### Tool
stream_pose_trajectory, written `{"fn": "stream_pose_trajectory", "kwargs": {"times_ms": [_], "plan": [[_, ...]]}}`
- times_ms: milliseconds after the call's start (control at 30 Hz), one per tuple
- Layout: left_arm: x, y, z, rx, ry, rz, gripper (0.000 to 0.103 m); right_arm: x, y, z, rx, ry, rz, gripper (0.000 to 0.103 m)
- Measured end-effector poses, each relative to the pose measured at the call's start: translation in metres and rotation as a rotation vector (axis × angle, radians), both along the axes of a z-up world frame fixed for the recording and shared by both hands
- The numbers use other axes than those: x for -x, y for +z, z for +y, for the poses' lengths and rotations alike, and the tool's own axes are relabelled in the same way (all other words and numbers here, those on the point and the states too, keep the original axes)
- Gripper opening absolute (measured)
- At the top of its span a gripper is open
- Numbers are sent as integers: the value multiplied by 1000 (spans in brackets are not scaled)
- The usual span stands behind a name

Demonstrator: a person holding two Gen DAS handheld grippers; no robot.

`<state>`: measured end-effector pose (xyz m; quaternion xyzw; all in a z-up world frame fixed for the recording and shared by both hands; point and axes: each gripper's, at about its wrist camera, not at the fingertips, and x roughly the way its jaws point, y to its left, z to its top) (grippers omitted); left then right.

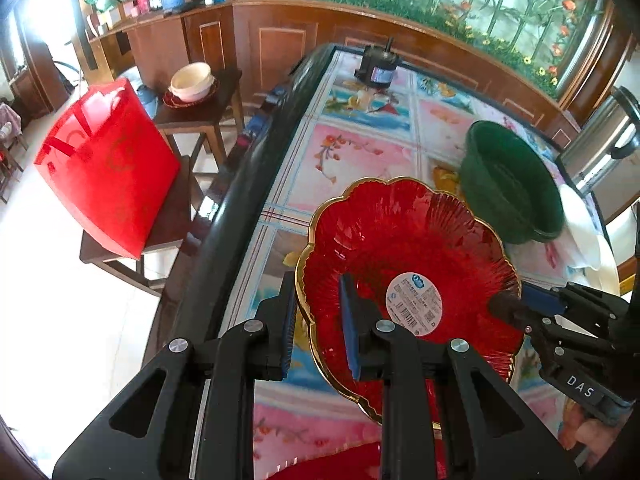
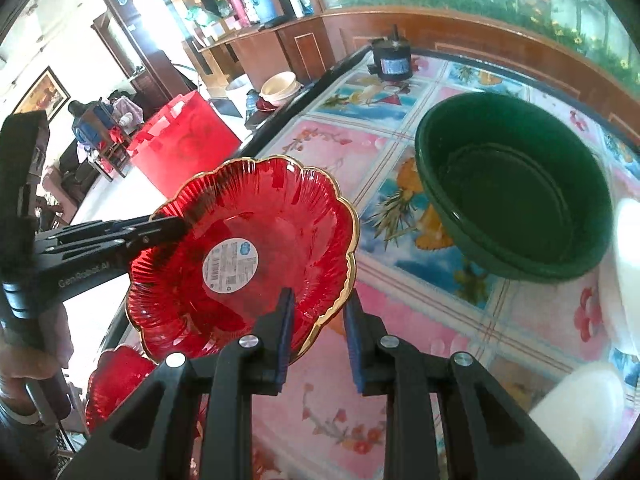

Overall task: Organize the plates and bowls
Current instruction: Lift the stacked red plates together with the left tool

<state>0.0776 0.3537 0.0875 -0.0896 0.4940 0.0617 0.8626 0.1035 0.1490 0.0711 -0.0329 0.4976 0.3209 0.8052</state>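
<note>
A red glass plate (image 1: 404, 240) with a gold scalloped rim and a round white label is held tilted above the table; it also shows in the right wrist view (image 2: 256, 220). My left gripper (image 1: 318, 316) is shut on its left rim. My right gripper (image 2: 318, 330) is shut on its opposite rim, and shows in the left wrist view (image 1: 520, 304). The left gripper shows in the right wrist view (image 2: 176, 222). A second red plate (image 2: 116, 384) lies below on the table's near left. A dark green bowl (image 2: 516, 188) sits empty on the table, to the right of the held plate.
The table (image 1: 360, 152) has a flowered cloth and a dark rim. A small black motor (image 1: 378, 66) stands at its far end. A steel pot (image 1: 600, 140) and white cloth (image 2: 580, 408) lie right. A red bag (image 1: 104, 168) and a stool with cream bowls (image 1: 192, 82) stand left.
</note>
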Motion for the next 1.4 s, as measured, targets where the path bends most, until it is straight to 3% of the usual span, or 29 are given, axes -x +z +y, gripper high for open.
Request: {"fn": "stream_pose_trajectory", "kwargs": {"times_ms": [367, 867, 1400], "plan": [[60, 11, -2, 18, 35, -34, 20, 38, 19, -4, -53, 46, -38, 26], [130, 30, -21, 47, 31, -100, 20, 104, 36, -14, -36, 90, -104, 36], [201, 31, -40, 60, 26, -143, 20, 162, 37, -25, -30, 107, -148, 36]]}}
